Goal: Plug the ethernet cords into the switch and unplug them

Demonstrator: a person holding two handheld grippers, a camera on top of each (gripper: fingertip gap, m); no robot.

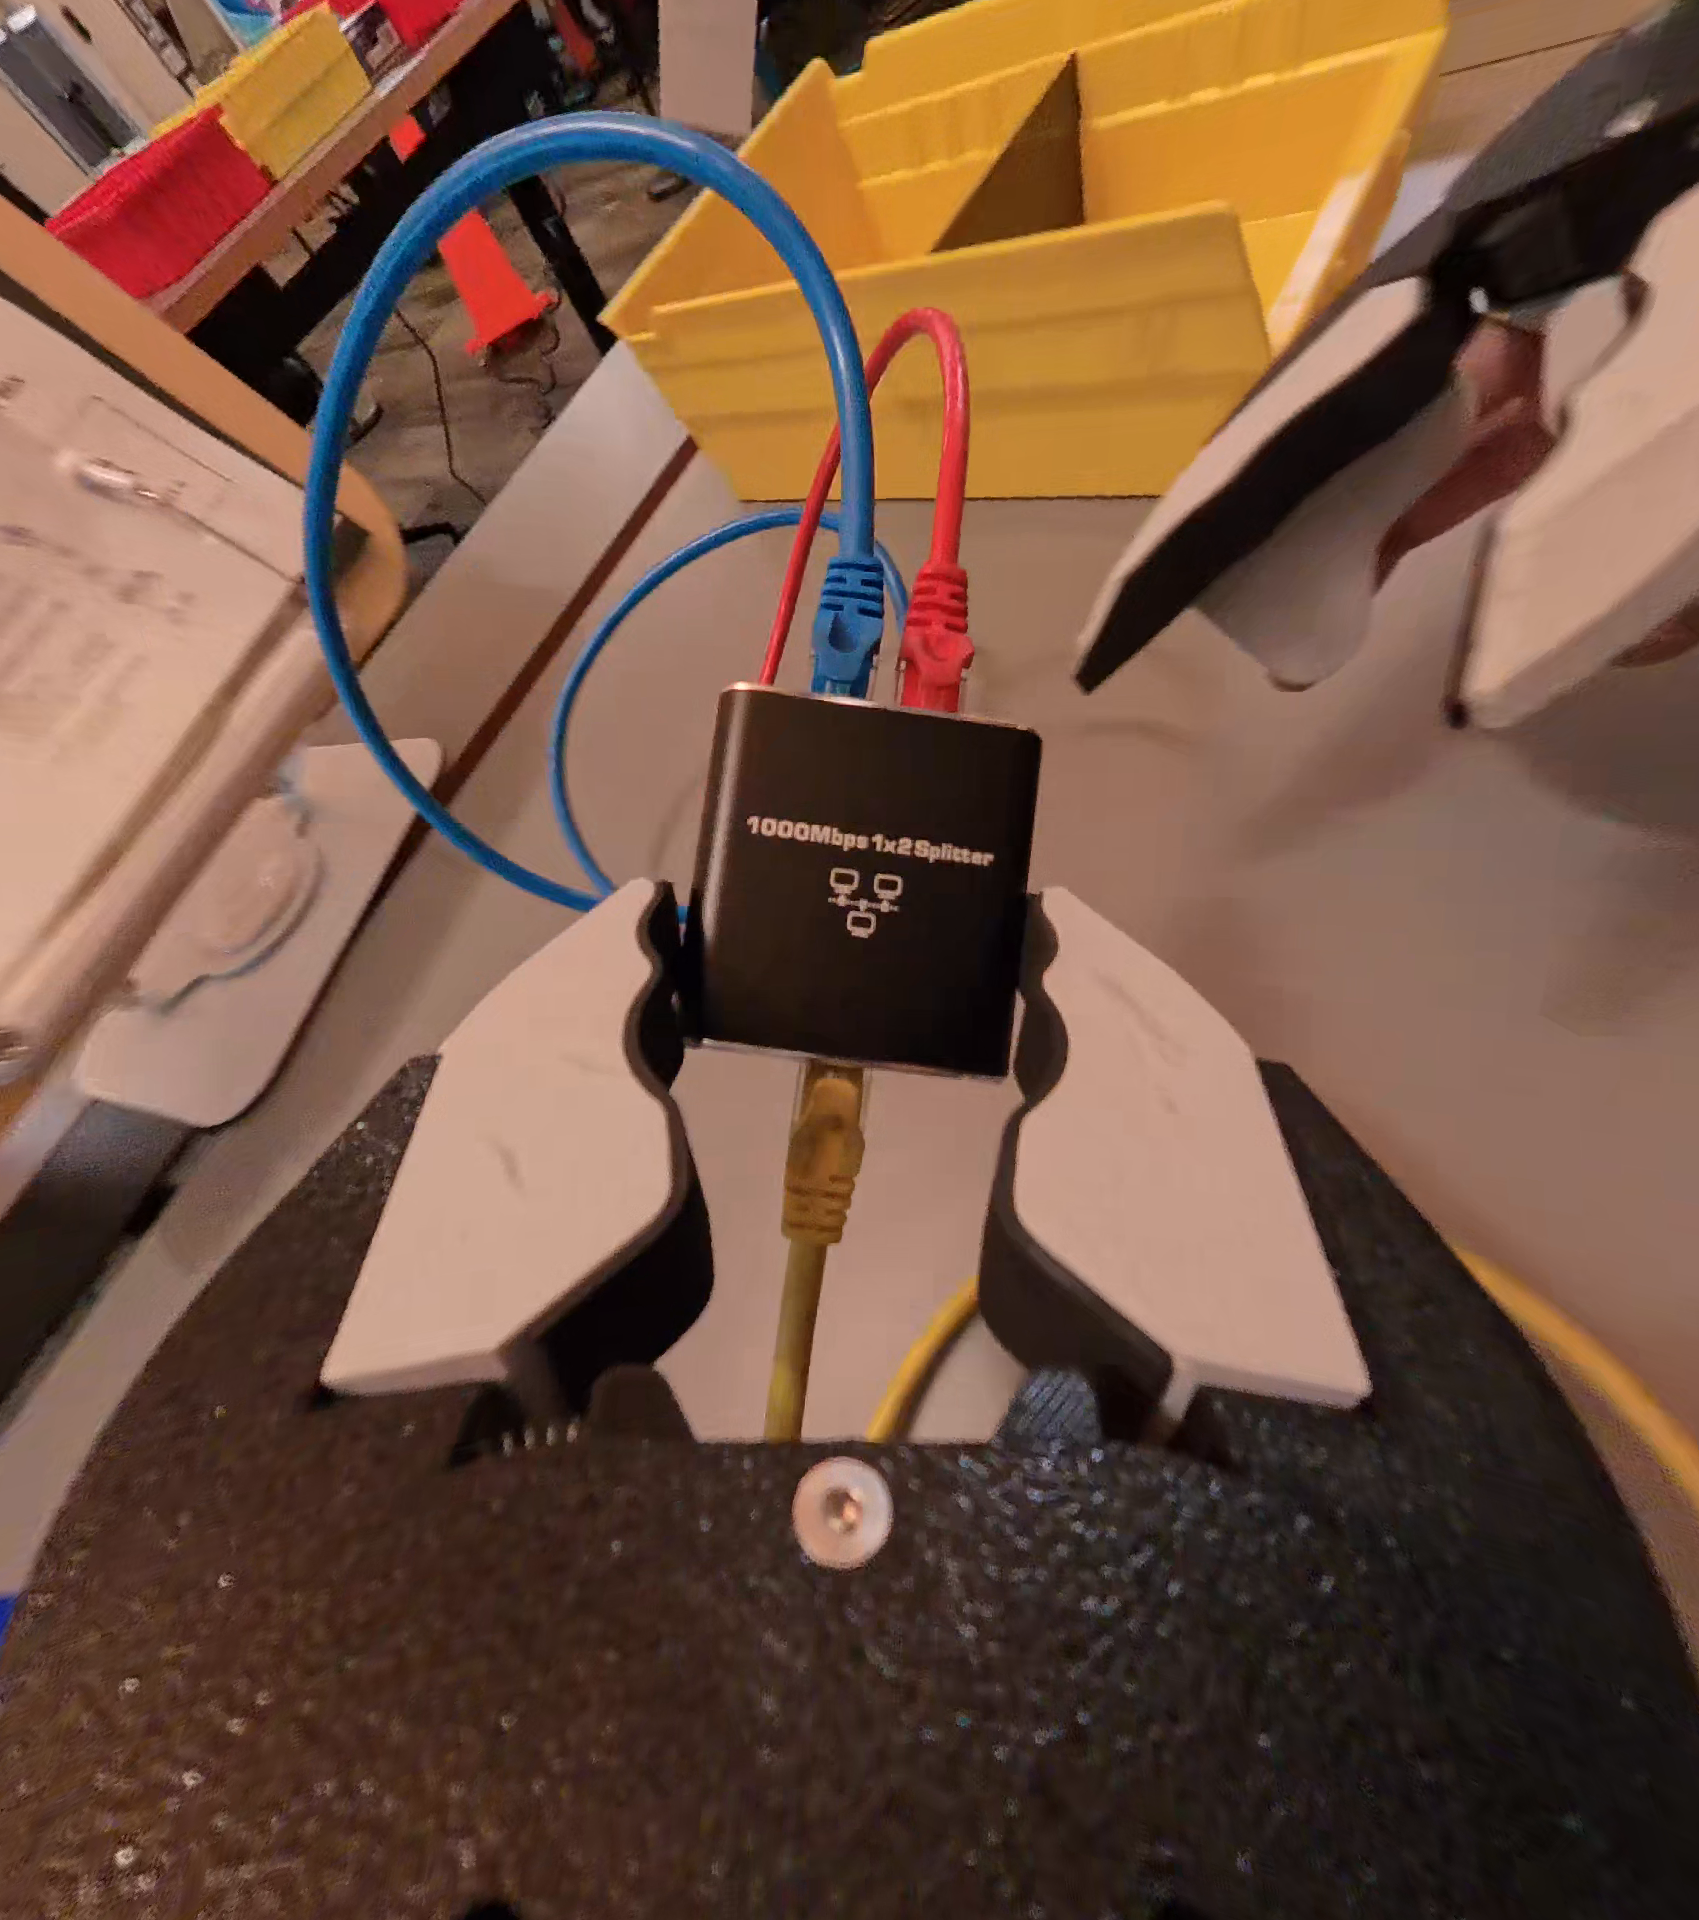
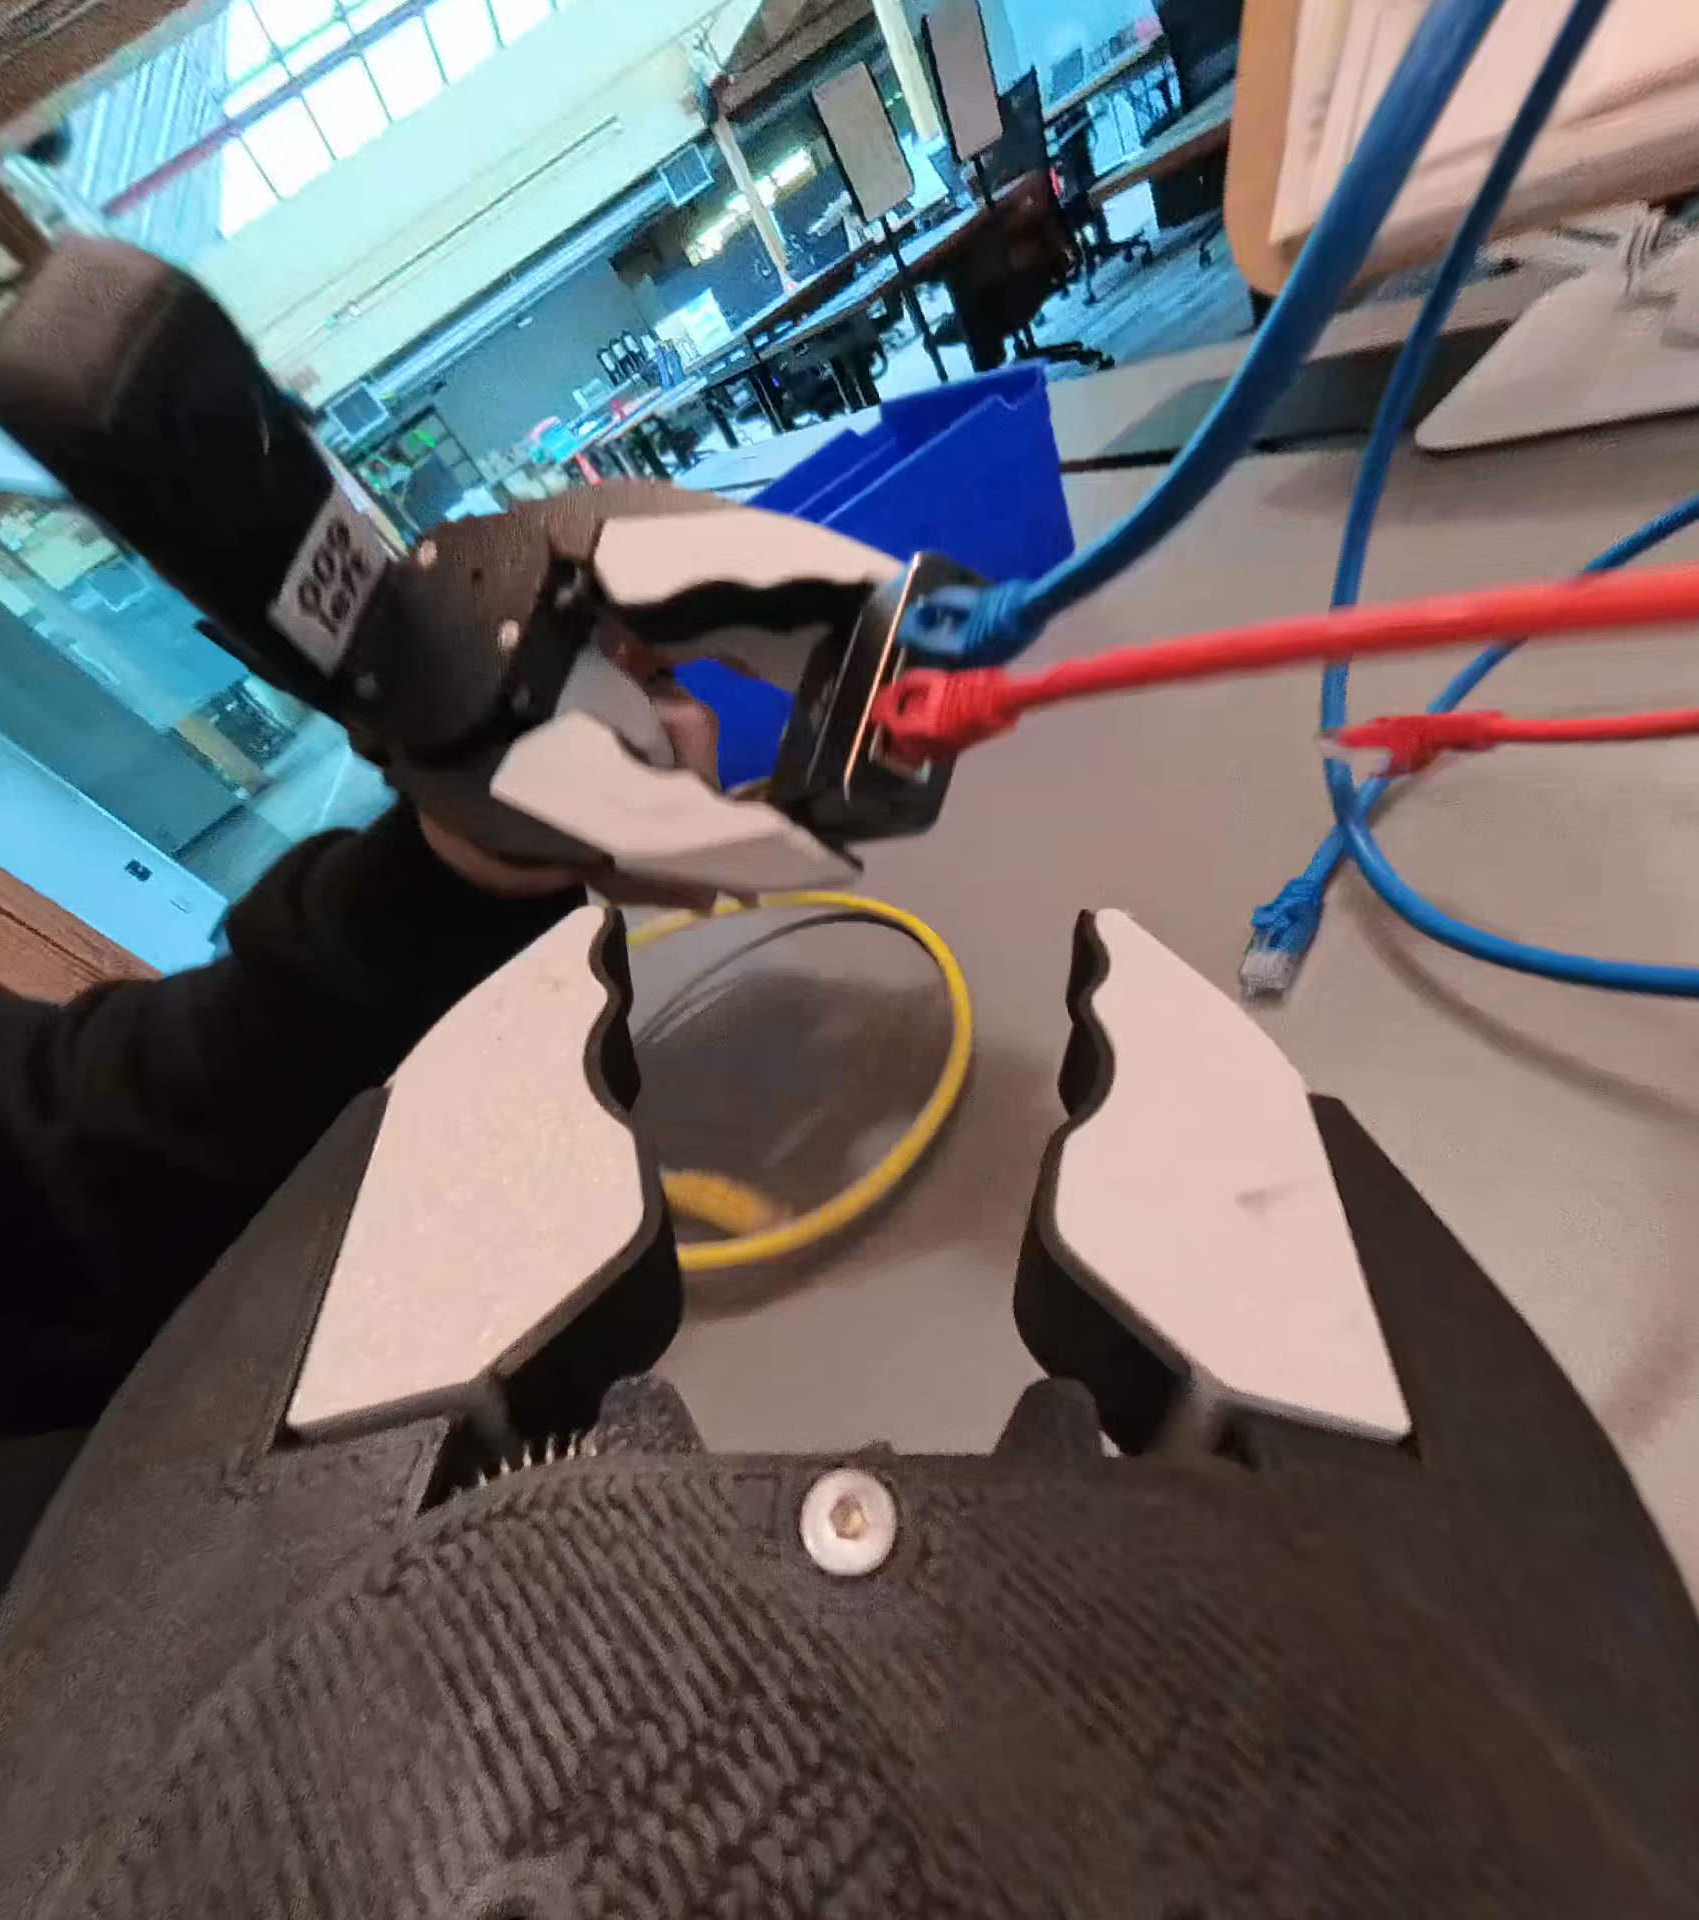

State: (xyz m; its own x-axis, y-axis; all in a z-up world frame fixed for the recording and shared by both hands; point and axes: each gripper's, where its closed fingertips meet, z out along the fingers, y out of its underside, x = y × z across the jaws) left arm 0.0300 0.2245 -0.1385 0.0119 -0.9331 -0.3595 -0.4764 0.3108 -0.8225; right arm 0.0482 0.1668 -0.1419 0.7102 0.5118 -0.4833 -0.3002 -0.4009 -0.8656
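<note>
- Left gripper: clamped on the switch, a small black box, with one finger on each side of the box's near half. The box is held clear above the grey table.
- Far face of the switch: blue cord and red cord are seated side by side, blue on the left, red on the right. Both rise from the box and loop over.
- Near face of the switch: yellow cord is seated in the single port and runs back between the left gripper's fingers.
- Right gripper: jaws apart, nothing between them. In the left wrist view it sits to the upper right of the switch, well apart from it and touching no cord.
- Right wrist view: the switch lies ahead of and above the open fingers, held by the left gripper; the yellow cord's loop lies on the table under the gap.
- Free ends: the blue cord's other plug lies loose on the table to the right; the red cord's other plug is also unconnected, whether resting on the table cannot be told.
- Surroundings: yellow bin beyond the switch; blue bin behind the left gripper.
</note>
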